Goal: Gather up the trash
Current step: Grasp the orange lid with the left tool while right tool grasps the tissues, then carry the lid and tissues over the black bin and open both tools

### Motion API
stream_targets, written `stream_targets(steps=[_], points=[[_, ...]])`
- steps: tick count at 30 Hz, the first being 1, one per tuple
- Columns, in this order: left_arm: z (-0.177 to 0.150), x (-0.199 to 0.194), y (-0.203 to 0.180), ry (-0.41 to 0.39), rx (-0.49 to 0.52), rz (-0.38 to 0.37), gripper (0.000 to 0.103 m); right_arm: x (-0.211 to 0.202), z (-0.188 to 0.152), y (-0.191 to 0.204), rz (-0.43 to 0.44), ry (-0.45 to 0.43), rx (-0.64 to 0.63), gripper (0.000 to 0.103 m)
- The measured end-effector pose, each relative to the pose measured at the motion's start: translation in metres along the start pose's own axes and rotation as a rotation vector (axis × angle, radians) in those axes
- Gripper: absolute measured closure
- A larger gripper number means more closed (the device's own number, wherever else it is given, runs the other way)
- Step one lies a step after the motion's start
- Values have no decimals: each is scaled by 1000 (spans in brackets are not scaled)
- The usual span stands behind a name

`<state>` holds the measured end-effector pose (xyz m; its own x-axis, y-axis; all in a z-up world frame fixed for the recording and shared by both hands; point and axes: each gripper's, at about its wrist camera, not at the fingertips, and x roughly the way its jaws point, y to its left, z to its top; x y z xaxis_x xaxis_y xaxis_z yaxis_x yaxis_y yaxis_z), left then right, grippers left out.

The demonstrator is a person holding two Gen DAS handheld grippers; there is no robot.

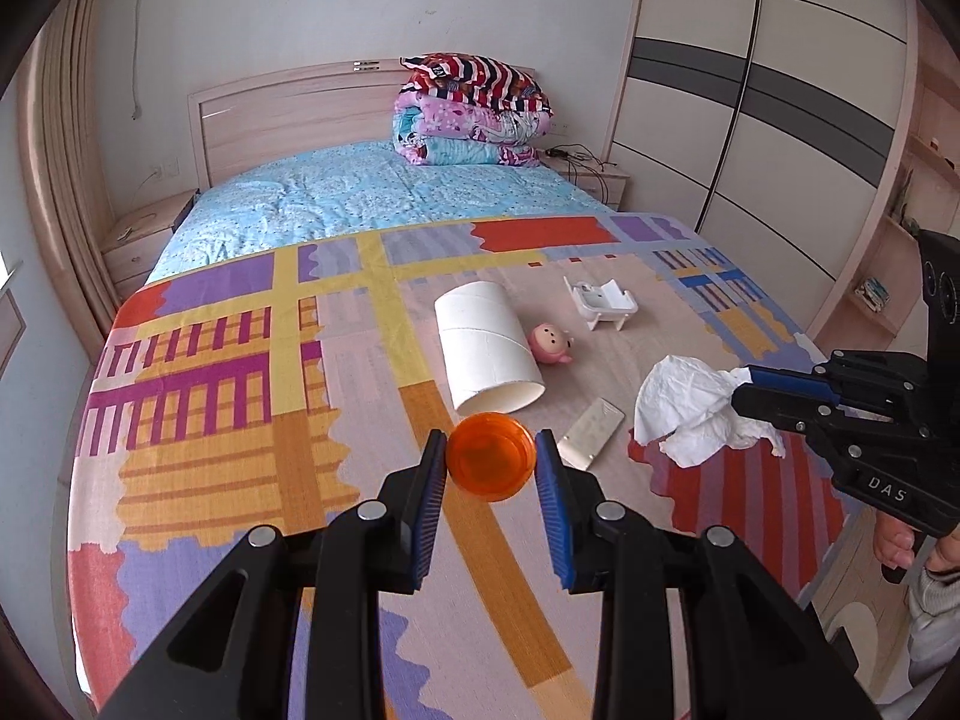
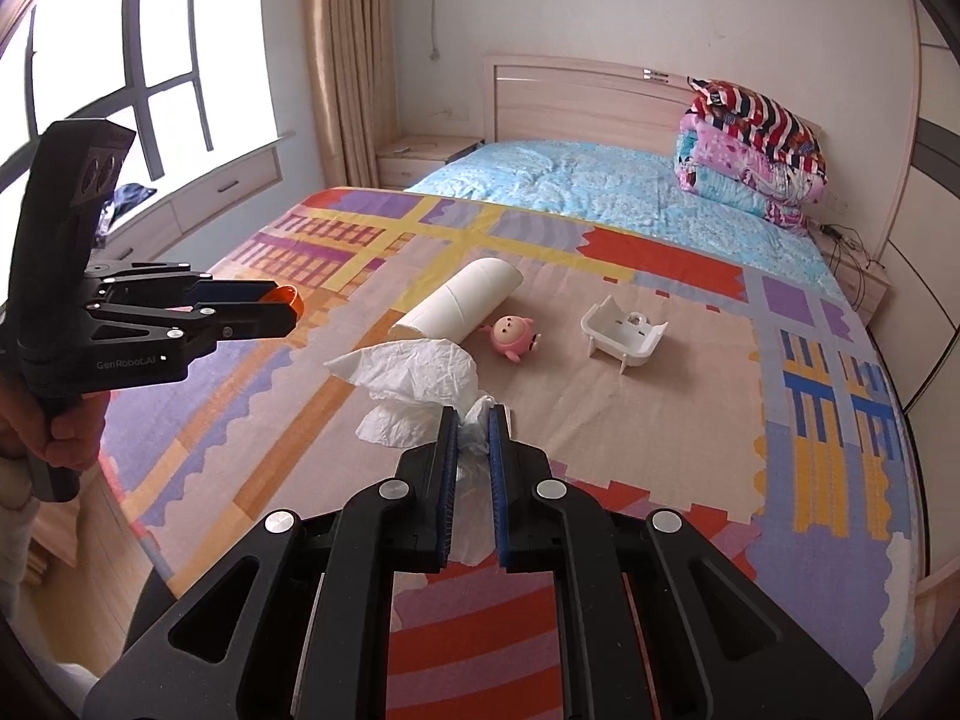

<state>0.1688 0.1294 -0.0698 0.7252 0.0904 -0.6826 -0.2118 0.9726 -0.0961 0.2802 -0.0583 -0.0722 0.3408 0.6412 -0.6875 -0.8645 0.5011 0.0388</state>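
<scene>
My left gripper (image 1: 491, 456) is shut on an orange plastic cup (image 1: 491, 463) and holds it above the patterned mat on the bed; it also shows in the right wrist view (image 2: 287, 303) at the left. My right gripper (image 2: 473, 420) is shut on a crumpled white tissue (image 2: 414, 373), lifted over the mat; it shows at the right in the left wrist view (image 1: 744, 387), with the tissue (image 1: 690, 402) hanging from it. A white cardboard tube (image 1: 486, 348) lies on the mat. A small flat pale packet (image 1: 591, 432) lies beside it.
A pink round toy (image 1: 549, 343) and a white plastic holder (image 1: 603, 300) lie on the mat (image 1: 240, 360). Folded quilts (image 1: 474, 114) sit by the headboard. A wardrobe (image 1: 750, 120) stands to the right, nightstands flank the bed, and a window (image 2: 120, 60) is at the left.
</scene>
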Motion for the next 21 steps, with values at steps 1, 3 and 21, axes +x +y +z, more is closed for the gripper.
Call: stream_targets(steps=[1, 3, 21], points=[[-4, -5, -2, -4, -1, -1, 74, -3, -4, 1, 7, 0, -1, 92], [-12, -14, -11, -5, 11, 1, 74, -8, -12, 2, 10, 5, 1, 92], [-84, -64, -71, -34, -9, -103, 74, -55, -83, 33, 66, 23, -9, 92]])
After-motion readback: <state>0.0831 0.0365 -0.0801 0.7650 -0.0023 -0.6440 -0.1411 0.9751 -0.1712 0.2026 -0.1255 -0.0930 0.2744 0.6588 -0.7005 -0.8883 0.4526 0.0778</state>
